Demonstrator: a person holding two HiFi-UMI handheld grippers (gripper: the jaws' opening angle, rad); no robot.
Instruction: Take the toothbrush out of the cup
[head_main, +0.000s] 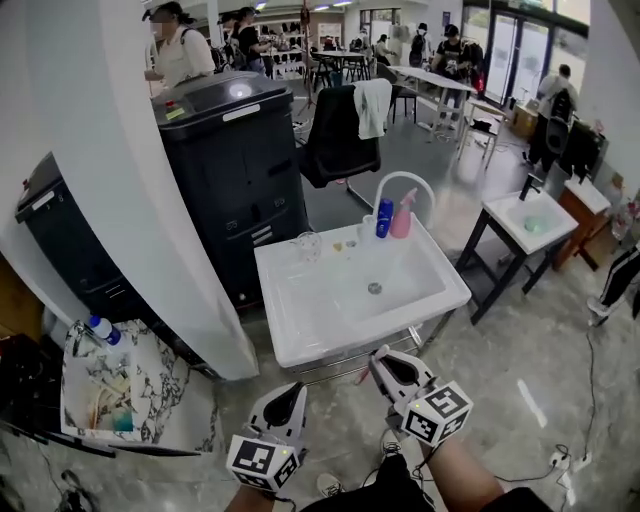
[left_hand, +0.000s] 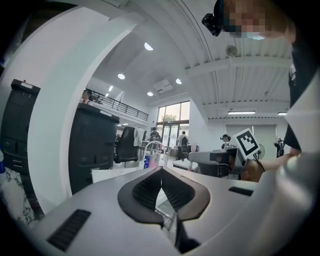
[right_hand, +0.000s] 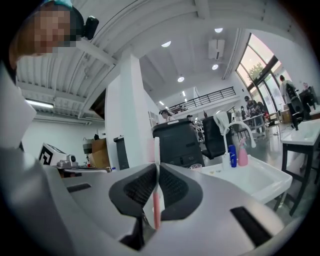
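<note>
A thin pink and white toothbrush stands upright between the jaws of my right gripper, which is shut on it. In the head view that gripper hovers just in front of the white sink's near edge, well away from the clear cup at the sink's back left. The cup also shows small in the right gripper view. My left gripper is beside the right one, left of it and nearer to me. Its jaws are shut with nothing between them.
A blue bottle and a pink spray bottle stand under the arched faucet. A black copier and a white pillar stand left of the sink. A marble shelf is at lower left, a second sink at right.
</note>
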